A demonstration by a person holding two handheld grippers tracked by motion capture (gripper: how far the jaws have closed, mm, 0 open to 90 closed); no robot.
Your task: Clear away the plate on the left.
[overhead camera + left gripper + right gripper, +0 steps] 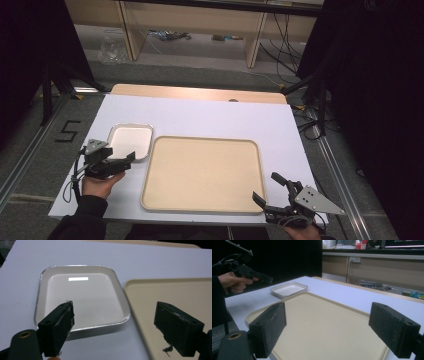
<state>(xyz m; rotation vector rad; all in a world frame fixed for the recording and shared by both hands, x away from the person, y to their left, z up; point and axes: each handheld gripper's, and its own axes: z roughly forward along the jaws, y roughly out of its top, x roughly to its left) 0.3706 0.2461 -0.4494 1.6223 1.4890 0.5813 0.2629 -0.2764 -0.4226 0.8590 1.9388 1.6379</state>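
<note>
1. So, a white sheet (pixel 200 117) covers most of a wooden table (pixel 200 93), and two trays sit on it side by side.
2. A big beige tray (pixel 202 172) lies in the middle, flat and with nothing on it (rounded corners, low raised rim). In the right gripper view it runs from just past the jaws back toward the far left.
3. A small white tray (pixel 131 140) with a shiny metal-looking edge sits just off the big tray's far-left corner, near it but not touching as far as I can see. It holds nothing either; a bright strip of light reflects off its floor in the left gripper view.
4. The left gripper (pixel 127 159) is released, jaws spread wide with nothing between them. It hovers near the small tray's near edge, pointing roughly at the gap between the trays. In its own view one jaw overlaps the white tray and the other the beige one. The left hand (pixel 102 185) wraps the handle, dark sleeve behind it.
5. The right gripper (pixel 270 189) is also released, jaws wide apart and not gripping anything, at the big tray's near-right corner by the table's near edge.
6. Past the table there's grey floor, wooden furniture legs and some loose cables (pixel 280 35).
</note>
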